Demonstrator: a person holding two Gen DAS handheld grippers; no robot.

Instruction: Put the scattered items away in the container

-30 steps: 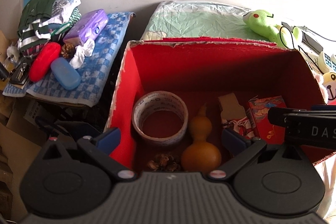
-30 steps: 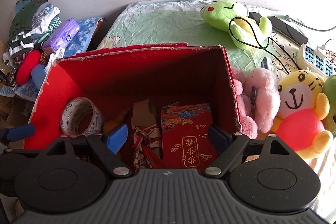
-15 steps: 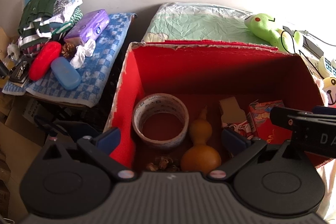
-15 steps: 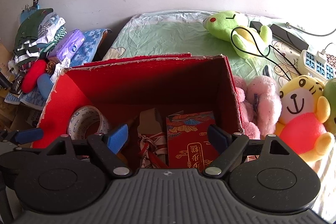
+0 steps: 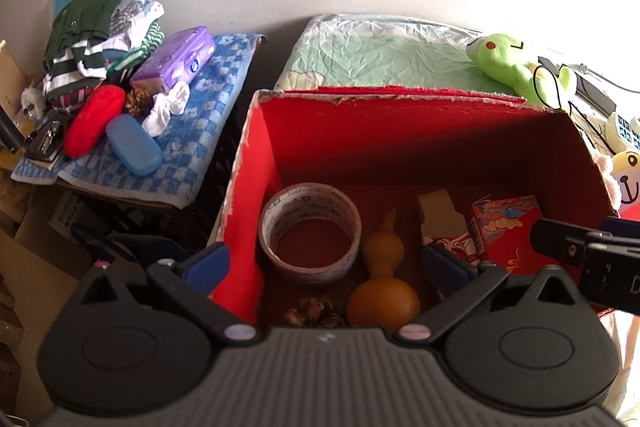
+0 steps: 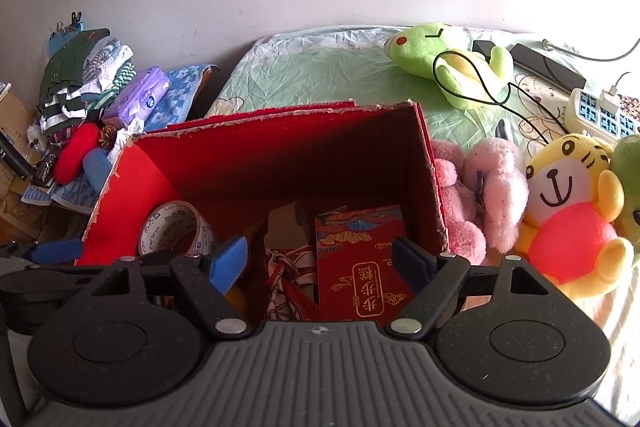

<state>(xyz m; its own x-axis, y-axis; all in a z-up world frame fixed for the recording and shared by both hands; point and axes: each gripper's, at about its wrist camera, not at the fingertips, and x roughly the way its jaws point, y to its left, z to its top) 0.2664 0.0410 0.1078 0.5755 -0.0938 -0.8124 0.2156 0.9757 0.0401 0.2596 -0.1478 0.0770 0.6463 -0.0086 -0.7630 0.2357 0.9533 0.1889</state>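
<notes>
A red box (image 5: 400, 115) (image 6: 288, 151) stands open below both grippers. Inside lie a tape roll (image 5: 310, 231) (image 6: 176, 227), a brown gourd (image 5: 384, 283), a pine cone (image 5: 316, 311), a tan piece tied with red-white ribbon (image 5: 440, 219) (image 6: 288, 259) and a red envelope packet (image 5: 508, 231) (image 6: 360, 259). My left gripper (image 5: 326, 263) is open and empty above the box's left part. My right gripper (image 6: 320, 259) is open and empty above the right part; its side shows in the left wrist view (image 5: 588, 251).
Left of the box, a blue checked towel (image 5: 200, 131) holds a red case (image 5: 94, 119), blue case (image 5: 134, 143), purple tissue pack (image 5: 176, 59), pine cone (image 5: 139, 99) and folded clothes (image 5: 96, 39). Plush toys (image 6: 568, 211), a cable (image 6: 480, 83) and a power strip (image 6: 600, 115) lie on the bed.
Both grippers have risen and drawn back a little from the box, so more of the bed and wall shows. Both stay open and empty.
</notes>
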